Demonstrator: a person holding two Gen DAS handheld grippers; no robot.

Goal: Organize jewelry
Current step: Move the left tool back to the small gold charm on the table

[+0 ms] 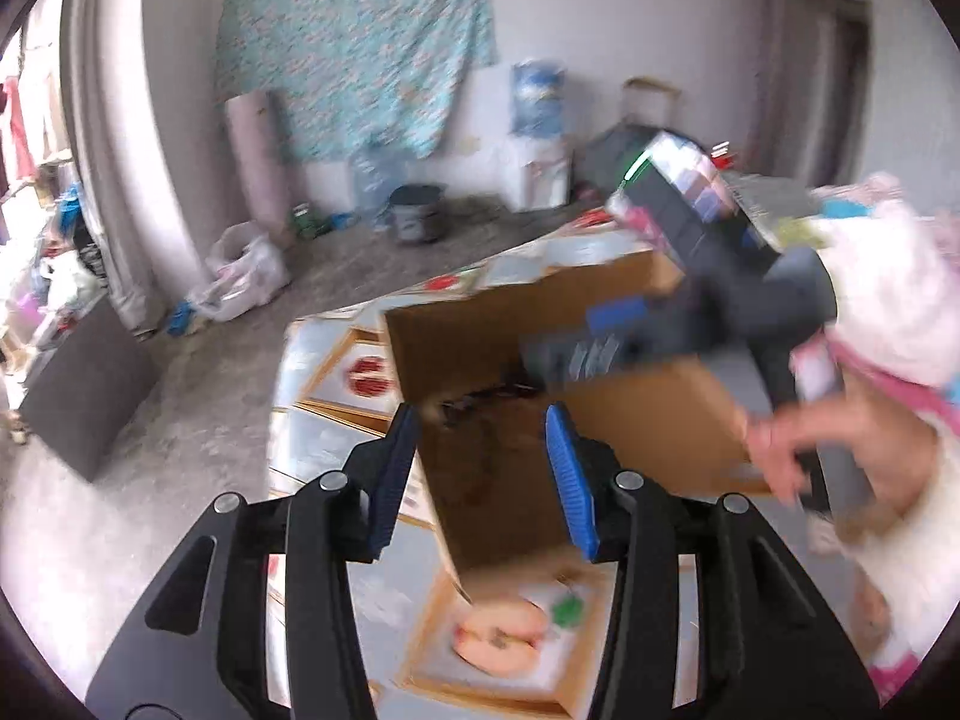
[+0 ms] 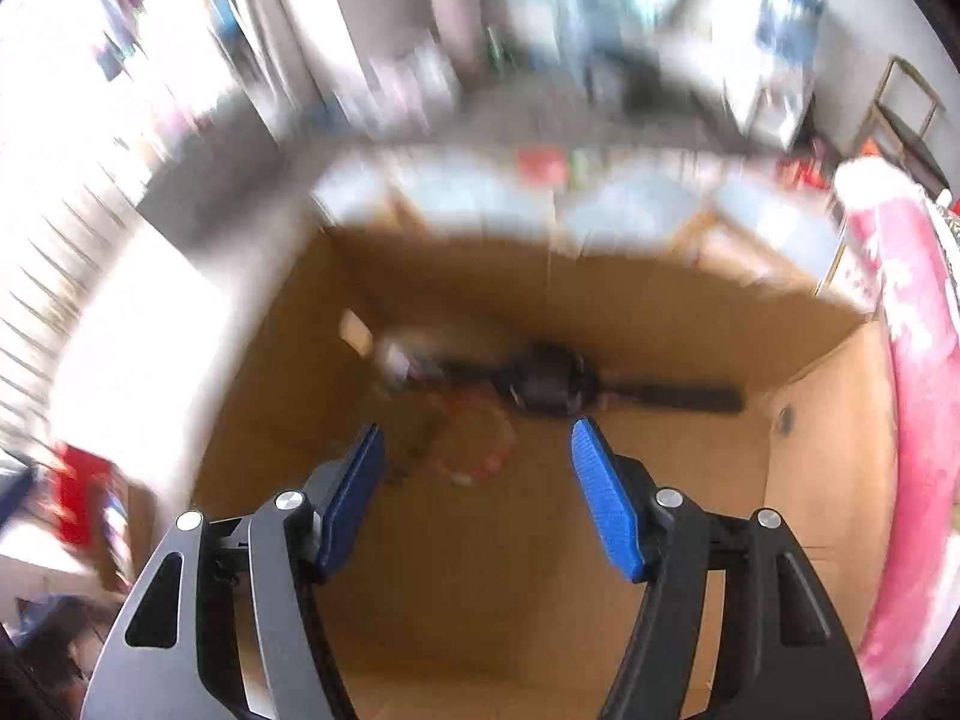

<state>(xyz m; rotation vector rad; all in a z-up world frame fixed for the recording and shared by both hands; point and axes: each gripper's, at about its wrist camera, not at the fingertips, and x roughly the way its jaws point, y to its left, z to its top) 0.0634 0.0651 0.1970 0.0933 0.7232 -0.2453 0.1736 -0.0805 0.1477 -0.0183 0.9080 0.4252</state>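
An open cardboard box (image 2: 828,420) stands on the patterned table. On its floor lie a black wristwatch (image 2: 552,387), a red beaded bracelet (image 2: 480,450) and some small blurred pieces (image 2: 390,354). My right gripper (image 2: 478,426) hangs open above the bracelet, with nothing between its blue pads. My left gripper (image 1: 480,414) is open too, over the near left wall of the box (image 1: 480,492); it holds nothing. Dark jewelry (image 1: 480,399) shows inside the box just beyond its tips. The right-hand tool (image 1: 600,336) appears blurred over the box, held by a person's hand (image 1: 780,450).
The table cover (image 1: 336,432) is printed with fruit pictures, a peach (image 1: 498,636) near the front. A pink cloth (image 2: 918,396) lies right of the box. The concrete floor beyond holds a bucket (image 1: 417,213), bags and a dark box (image 1: 84,384).
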